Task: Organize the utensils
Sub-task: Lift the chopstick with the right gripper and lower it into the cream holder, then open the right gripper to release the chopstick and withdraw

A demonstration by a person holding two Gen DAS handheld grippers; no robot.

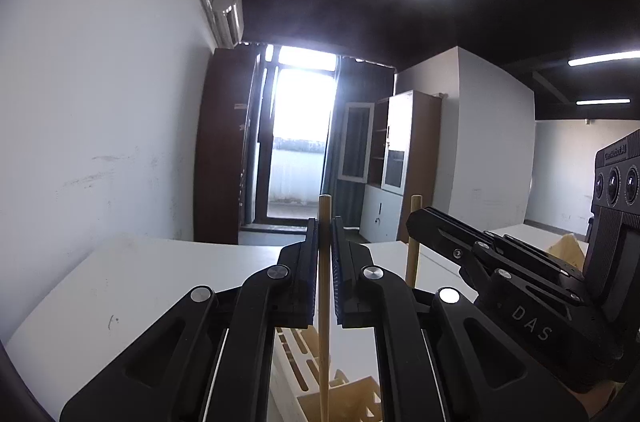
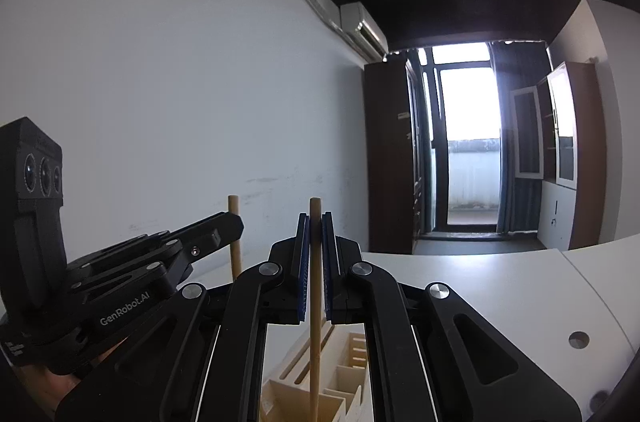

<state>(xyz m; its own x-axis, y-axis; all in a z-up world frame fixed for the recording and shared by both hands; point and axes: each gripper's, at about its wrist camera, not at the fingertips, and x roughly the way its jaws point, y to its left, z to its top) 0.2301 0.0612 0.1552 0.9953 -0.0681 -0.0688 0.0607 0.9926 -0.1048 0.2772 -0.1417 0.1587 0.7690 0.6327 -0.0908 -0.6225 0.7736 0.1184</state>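
My left gripper [image 1: 325, 222] is shut on a wooden chopstick [image 1: 323, 350] that stands upright between its blue pads. In that view my right gripper [image 1: 418, 219] reaches in from the right, shut on a second upright chopstick [image 1: 413, 258]. The right wrist view mirrors this: my right gripper [image 2: 315, 218] grips its chopstick [image 2: 315, 350], and my left gripper [image 2: 236, 224] holds the other chopstick [image 2: 234, 254] at the left. Both sticks point down toward a pale wooden utensil organizer [image 1: 352, 392] [image 2: 352, 354] with slots and compartments, partly hidden under the grippers.
The organizer stands on a white table [image 1: 140, 286] [image 2: 500, 286] against a white wall. A round cable hole [image 2: 579, 340] sits in the tabletop at the right. A cardboard piece [image 1: 568, 246] lies behind the right gripper. Cabinets and a bright balcony door stand far back.
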